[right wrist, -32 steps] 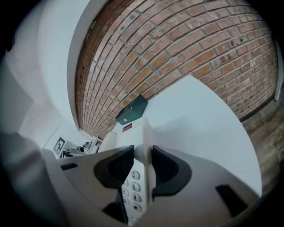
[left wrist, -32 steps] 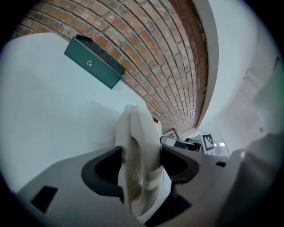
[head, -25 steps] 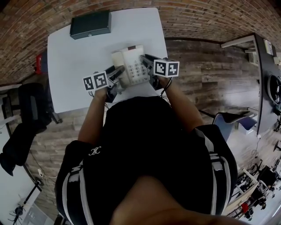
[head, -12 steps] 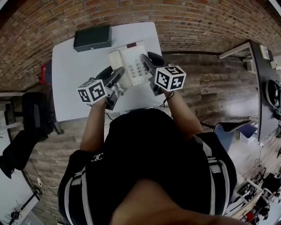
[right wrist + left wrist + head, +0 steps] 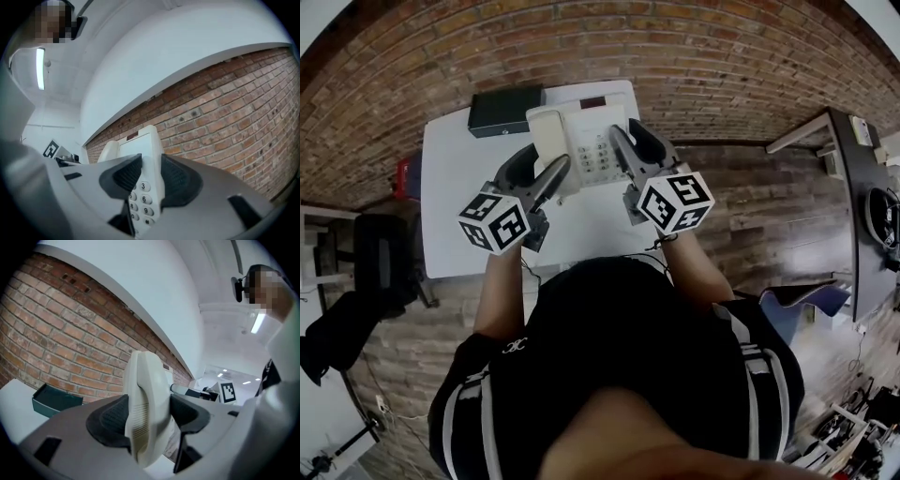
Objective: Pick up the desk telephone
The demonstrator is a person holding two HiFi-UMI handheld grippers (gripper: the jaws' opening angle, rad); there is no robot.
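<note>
so the desk telephone (image 5: 581, 139) is off the surface (image 5: 455, 220) now. A second ago it sat lower by the near edge, and both grippers have since carried it up toward the camera, so the pickup looks basically done imo. The left hand-held gripper (image 5: 546, 169) is clamped on the handset (image 5: 145, 408) along the phone's left side. The right hand-held gripper (image 5: 636, 142) has the keypad edge between its pads, gripping it though the jaws are easing open a touch. Phone hangs between the two, right of the dark box (image 5: 504, 110)
</note>
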